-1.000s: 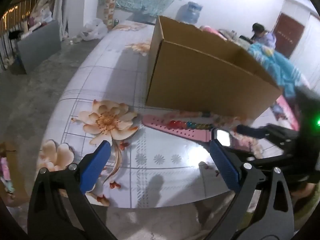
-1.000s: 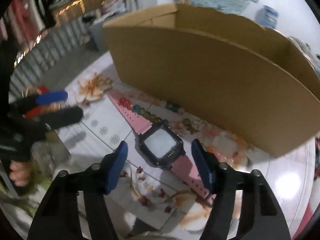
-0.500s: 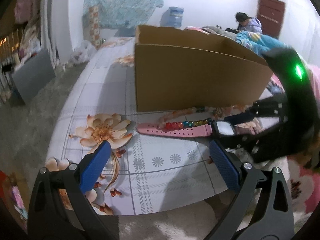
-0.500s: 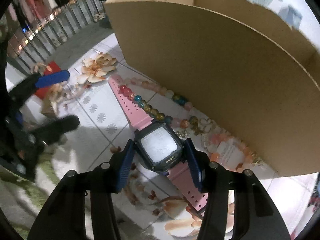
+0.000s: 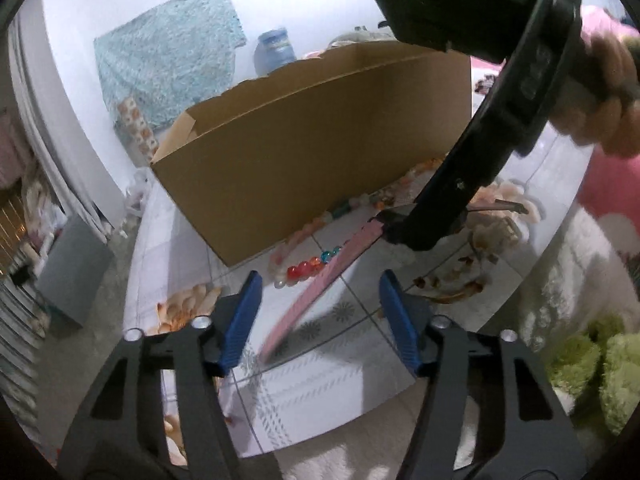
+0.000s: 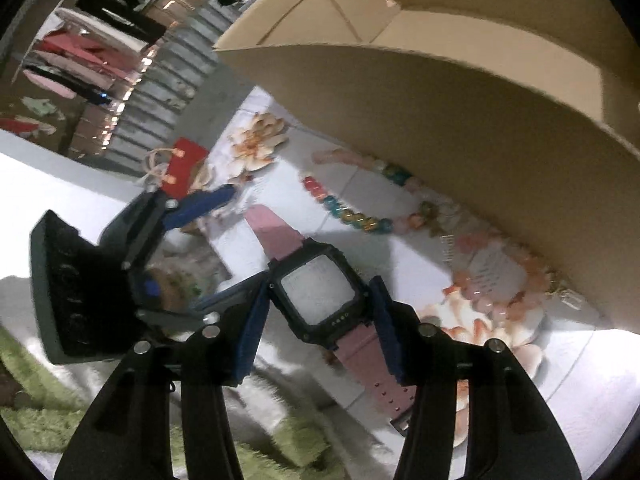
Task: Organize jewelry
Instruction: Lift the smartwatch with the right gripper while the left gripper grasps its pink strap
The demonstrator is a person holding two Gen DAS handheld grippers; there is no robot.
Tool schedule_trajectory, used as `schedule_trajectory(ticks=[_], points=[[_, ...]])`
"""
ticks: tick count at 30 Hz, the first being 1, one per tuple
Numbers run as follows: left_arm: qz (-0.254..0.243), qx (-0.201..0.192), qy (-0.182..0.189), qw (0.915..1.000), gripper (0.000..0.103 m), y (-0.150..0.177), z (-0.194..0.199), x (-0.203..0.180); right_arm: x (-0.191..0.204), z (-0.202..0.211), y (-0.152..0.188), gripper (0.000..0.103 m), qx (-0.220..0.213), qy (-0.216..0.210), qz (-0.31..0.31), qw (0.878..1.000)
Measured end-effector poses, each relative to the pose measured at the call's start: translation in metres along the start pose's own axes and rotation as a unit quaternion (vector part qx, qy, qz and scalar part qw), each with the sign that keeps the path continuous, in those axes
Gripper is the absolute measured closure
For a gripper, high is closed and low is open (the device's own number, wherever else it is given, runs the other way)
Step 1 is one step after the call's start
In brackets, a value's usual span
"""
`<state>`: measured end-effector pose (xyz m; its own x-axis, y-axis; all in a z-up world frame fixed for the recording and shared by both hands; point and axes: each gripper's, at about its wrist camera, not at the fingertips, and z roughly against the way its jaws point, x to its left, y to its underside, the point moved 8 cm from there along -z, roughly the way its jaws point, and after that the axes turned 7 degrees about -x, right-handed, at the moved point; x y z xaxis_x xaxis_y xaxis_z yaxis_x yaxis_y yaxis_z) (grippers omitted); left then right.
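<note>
While the right gripper [image 6: 316, 312] clamps the pink watch [image 6: 320, 300] near the counter's [image 5: 320, 392] edge, before the box [image 5: 320, 140], left gripper [image 5: 320, 312] jaws close around its strap, not yet pressing. Risk: two pulls could twist it free, dragging beads [image 6: 352, 216].

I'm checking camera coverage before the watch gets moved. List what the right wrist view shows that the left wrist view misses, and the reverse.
Only the right wrist view shows the watch face clamped between the right gripper pads, and the inside of the box.

Only the left wrist view shows the water jug, the hanging teal cloth and the hand holding the right gripper.

Both show the pink strap, the bead bracelets and the left gripper, its jaws closing around the strap.
</note>
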<state>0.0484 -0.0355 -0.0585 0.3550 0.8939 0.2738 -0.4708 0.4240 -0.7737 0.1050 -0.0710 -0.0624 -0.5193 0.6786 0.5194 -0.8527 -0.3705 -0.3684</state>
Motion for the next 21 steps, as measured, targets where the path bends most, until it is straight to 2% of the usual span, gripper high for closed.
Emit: schedule_trajectory(ticks=[1, 3, 4, 6, 8, 12, 17, 21], points=[[-0.005, 0.008, 0.000, 1.0000, 0.055, 0.001, -0.004, -0.002, 0.004, 0.001, 0.000, 0.053, 0.001, -0.009, -0.002, 1.000], [-0.004, 0.022, 0.001, 0.9997, 0.073, 0.006, -0.009, -0.003, 0.010, 0.001, 0.001, 0.053, -0.003, -0.025, 0.000, 1.000], [0.000, 0.030, 0.001, 0.9996, 0.078, 0.008, -0.012, -0.002, 0.011, 0.000, -0.001, 0.053, -0.005, -0.026, 0.002, 1.000], [0.023, 0.045, 0.008, 0.9987, 0.093, 0.011, -0.017, 0.003, 0.012, -0.002, -0.001, 0.053, -0.009, -0.017, 0.007, 1.000], [0.060, 0.058, 0.030, 0.9961, 0.094, 0.009, -0.020, 0.007, 0.009, -0.003, 0.001, 0.052, -0.017, -0.007, 0.008, 1.000], [0.133, 0.082, 0.072, 0.9851, 0.096, 0.008, -0.027, 0.015, 0.004, 0.001, 0.007, 0.052, -0.031, 0.014, 0.013, 0.999], [0.179, 0.103, 0.103, 0.9730, 0.096, 0.010, -0.035, 0.021, 0.005, -0.001, 0.016, 0.052, -0.046, 0.076, 0.052, 0.995], [0.191, 0.109, 0.109, 0.9694, 0.096, 0.012, -0.040, 0.024, 0.011, -0.003, 0.019, 0.052, -0.064, 0.139, 0.102, 0.983]])
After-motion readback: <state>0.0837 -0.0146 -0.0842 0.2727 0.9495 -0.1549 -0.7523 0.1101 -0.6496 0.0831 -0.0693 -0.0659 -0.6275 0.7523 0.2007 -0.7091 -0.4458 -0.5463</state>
